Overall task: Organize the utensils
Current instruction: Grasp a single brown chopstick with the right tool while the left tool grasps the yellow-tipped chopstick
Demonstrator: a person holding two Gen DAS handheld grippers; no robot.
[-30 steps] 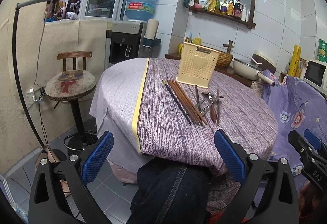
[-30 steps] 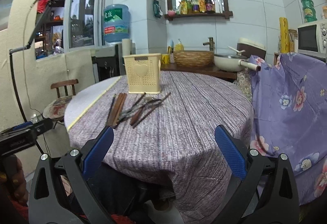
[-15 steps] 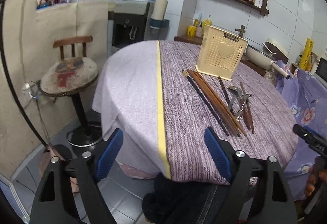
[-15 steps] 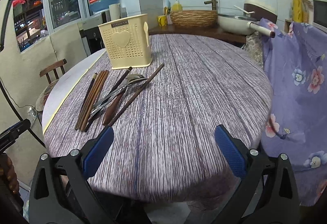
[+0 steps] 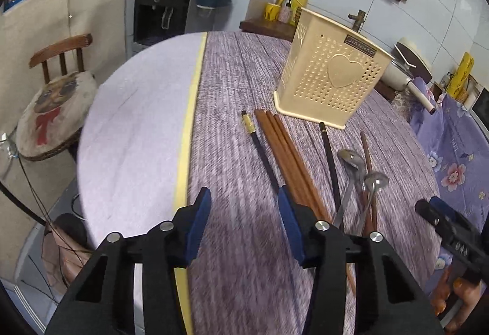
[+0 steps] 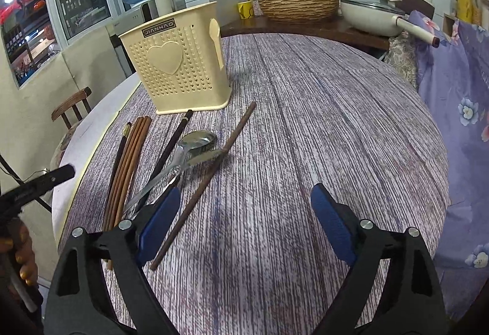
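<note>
Left wrist view: the left gripper hangs over the near table, jaws partly apart with only cloth between them, having just been closing. Ahead lie brown chopsticks in a tight bundle, a black chopstick at their left, and two steel spoons crossed at right. Beyond stands the cream holder, perforated, with a heart. A chair stands far left; a hand shows at lower right. Right wrist view: the right gripper gapes wide and empty, its jaws having narrowed slightly. Here one brown chopstick lies alone, slanting right of the spoons; a basket and pan sit behind the holder.
</note>
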